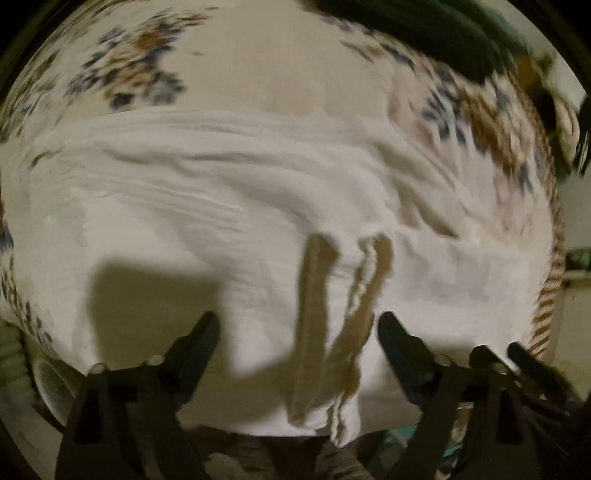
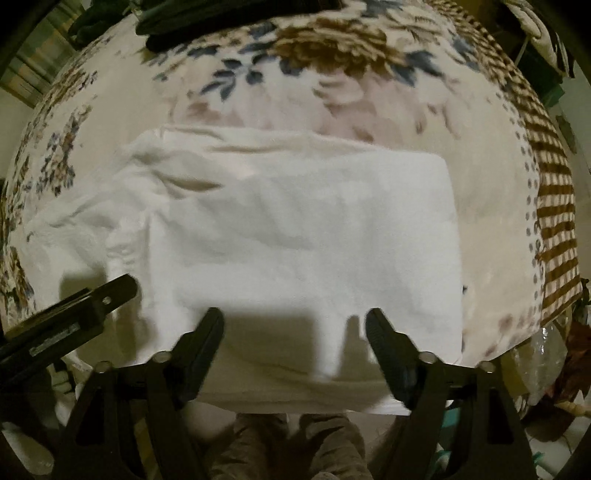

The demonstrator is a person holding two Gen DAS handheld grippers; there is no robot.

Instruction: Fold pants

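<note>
- Blanket first: the cream floral plush blanket [image 2: 332, 74] with brown and blue flowers carries everything, and its brown-striped border [image 2: 554, 221] runs down your right edge.
- Your left black two-finger gripper [image 1: 299, 325] has its tongs spread apart with nothing between them, hovering over the near edge of the blanket; in the right wrist view it shows as a dark bar [image 2: 74, 314] at the near-left side.
- The white cotton pants [image 1: 258, 192] lie across the middle of the blanket, reaching its near edge, rumpled and creased on the left half.
- Two tan drawstring cords [image 1: 314, 314] trail from the cloth toward you between your left tongs, one straight, one crinkled, ending near the blanket's near edge.
- To the right, the pants are folded into a flat rectangular panel [image 2: 306, 240] with a straight right edge, well short of the striped border.
- Your right black two-finger gripper [image 2: 295, 328] also has its tongs apart and unloaded, above the near edge of that folded panel, casting a shadow on it.
- Dark green fabric [image 1: 424, 29] sits blurred at the blanket's far edge.
</note>
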